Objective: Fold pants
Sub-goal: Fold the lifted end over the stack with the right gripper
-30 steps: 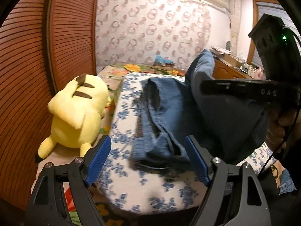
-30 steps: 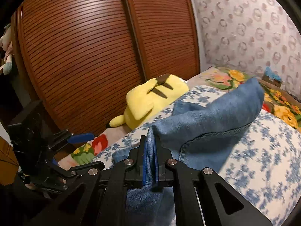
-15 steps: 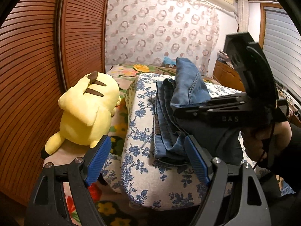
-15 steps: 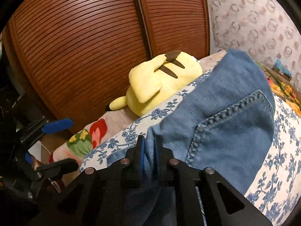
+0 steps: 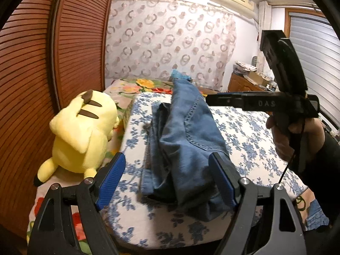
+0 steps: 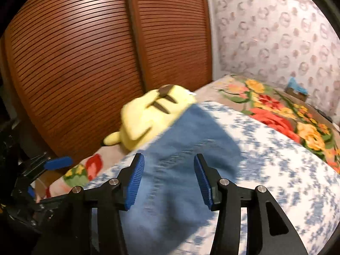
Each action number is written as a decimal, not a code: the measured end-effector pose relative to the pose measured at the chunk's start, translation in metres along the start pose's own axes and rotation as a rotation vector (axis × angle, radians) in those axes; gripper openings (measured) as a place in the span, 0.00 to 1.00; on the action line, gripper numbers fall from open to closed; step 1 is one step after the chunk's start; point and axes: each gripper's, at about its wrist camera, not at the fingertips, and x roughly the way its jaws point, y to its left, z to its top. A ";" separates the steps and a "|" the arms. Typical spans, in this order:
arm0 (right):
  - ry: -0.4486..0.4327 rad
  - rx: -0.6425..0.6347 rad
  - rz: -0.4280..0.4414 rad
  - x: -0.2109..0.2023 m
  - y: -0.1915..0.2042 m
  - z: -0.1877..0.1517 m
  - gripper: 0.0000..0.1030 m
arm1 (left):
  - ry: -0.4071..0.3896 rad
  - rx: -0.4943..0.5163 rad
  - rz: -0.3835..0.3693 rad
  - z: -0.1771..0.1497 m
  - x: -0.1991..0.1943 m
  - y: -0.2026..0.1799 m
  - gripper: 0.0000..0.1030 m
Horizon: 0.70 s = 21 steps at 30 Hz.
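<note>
**Both grippers open over the folded jeans**

The left gripper (image 5: 167, 178) stands with its jaws wide apart at the bottom of the left wrist view, its blue pads either side of the near end of the jeans (image 5: 187, 148) and closed on nothing. The right gripper (image 6: 169, 179) also has its jaws spread, with blurred denim (image 6: 180, 170) showing in the gap between them and neither pad pressing it.

In the left wrist view the jeans lie in a folded, layered bundle across the middle of the frame, on a white cushion with blue flowers (image 5: 244, 127). A stitched back pocket faces up on the top layer. The right gripper (image 5: 233, 99) enters from the right edge, level with the far end of the bundle, held in a hand (image 5: 297, 136).

A yellow plush toy (image 5: 82, 131) lies just left of the cushion, on a floral bedspread (image 5: 146, 85). Brown slatted doors (image 5: 42, 63) fill the left side; a ring-patterned curtain (image 5: 170, 42) hangs at the upper centre.
</note>
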 end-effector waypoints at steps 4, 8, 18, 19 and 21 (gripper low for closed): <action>0.016 0.015 -0.061 0.010 -0.014 -0.002 0.50 | 0.029 0.001 -0.027 -0.001 0.015 -0.008 0.79; 0.037 0.019 -0.094 0.012 -0.021 -0.002 0.52 | 0.071 0.015 -0.012 -0.007 0.031 -0.014 0.67; 0.116 0.064 -0.044 0.073 -0.041 0.014 0.61 | 0.158 -0.008 0.011 -0.028 0.048 0.001 0.36; 0.120 0.071 -0.040 0.079 -0.045 0.015 0.64 | 0.157 -0.011 0.011 -0.029 0.048 0.002 0.40; 0.128 0.093 -0.030 0.089 -0.048 0.012 0.70 | 0.151 -0.026 0.018 -0.029 0.048 0.006 0.48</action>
